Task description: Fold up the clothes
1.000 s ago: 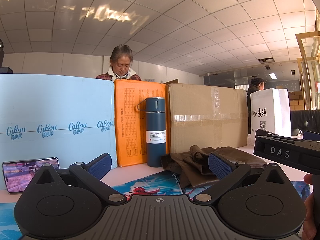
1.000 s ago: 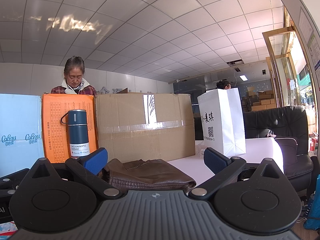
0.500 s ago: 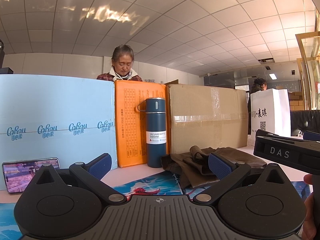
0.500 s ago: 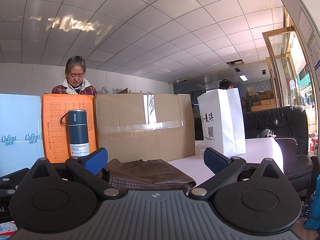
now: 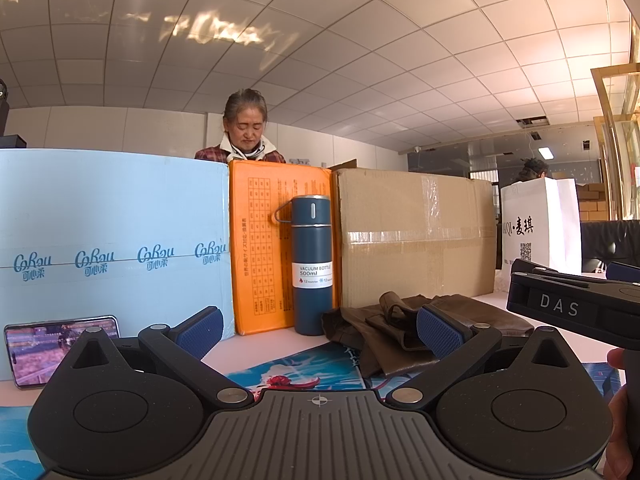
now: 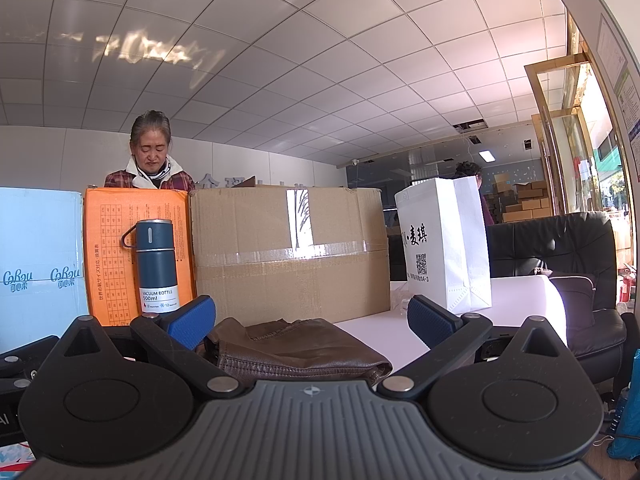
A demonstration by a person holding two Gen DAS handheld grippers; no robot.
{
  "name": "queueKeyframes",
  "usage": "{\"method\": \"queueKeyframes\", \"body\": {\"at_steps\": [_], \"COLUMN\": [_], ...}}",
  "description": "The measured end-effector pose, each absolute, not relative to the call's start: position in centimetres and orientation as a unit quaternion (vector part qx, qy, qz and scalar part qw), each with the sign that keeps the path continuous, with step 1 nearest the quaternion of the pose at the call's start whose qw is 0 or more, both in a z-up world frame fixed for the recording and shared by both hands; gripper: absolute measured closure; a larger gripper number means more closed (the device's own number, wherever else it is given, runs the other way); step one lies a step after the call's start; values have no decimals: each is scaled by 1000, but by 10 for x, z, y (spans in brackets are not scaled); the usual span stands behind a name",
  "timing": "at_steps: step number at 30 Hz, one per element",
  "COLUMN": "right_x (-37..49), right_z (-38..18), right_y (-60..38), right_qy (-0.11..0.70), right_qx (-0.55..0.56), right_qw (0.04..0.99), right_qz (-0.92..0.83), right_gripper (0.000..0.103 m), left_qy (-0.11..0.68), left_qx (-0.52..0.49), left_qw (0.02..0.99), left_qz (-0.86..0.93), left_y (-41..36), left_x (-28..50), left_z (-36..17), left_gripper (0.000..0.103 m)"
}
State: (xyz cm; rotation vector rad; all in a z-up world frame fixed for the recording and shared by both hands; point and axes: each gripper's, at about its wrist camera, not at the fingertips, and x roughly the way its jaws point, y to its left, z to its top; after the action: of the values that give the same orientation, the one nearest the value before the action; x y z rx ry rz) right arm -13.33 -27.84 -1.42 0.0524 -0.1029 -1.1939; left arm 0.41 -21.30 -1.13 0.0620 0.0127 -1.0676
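Observation:
A brown leather garment (image 5: pixel 384 336) lies crumpled on the table, right of centre in the left wrist view. In the right wrist view the same garment (image 6: pixel 296 348) fills the low middle, just ahead of the fingers. My left gripper (image 5: pixel 318 328) is open, level with the table, its right pad in front of the garment's left part, nothing held. My right gripper (image 6: pixel 310 318) is also open, its two blue pads spread to either side of the garment and holding nothing. The right gripper's black body (image 5: pixel 572 308) shows at the right edge of the left wrist view.
A blue vacuum bottle (image 5: pixel 312 266) stands just left of the garment, before an orange box (image 5: pixel 260 248). A light blue box (image 5: pixel 112 240), a cardboard box (image 5: pixel 416 236) and a white paper bag (image 6: pixel 444 248) line the back. A phone (image 5: pixel 60 344) leans at left. A person stands behind the boxes.

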Motion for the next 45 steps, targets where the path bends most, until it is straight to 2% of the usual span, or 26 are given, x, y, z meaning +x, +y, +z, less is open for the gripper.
{"method": "queueKeyframes", "body": {"at_steps": [45], "right_x": [-133], "right_z": [-15], "right_y": [-277], "right_qy": [-48], "right_qx": [24], "right_qw": [825], "right_qz": [-563], "right_gripper": [0], "left_qy": [11], "left_qx": [10], "left_qw": [867], "left_qz": [-497], "left_y": [-210], "left_x": [8], "left_z": [-11], "left_gripper": [0]}}
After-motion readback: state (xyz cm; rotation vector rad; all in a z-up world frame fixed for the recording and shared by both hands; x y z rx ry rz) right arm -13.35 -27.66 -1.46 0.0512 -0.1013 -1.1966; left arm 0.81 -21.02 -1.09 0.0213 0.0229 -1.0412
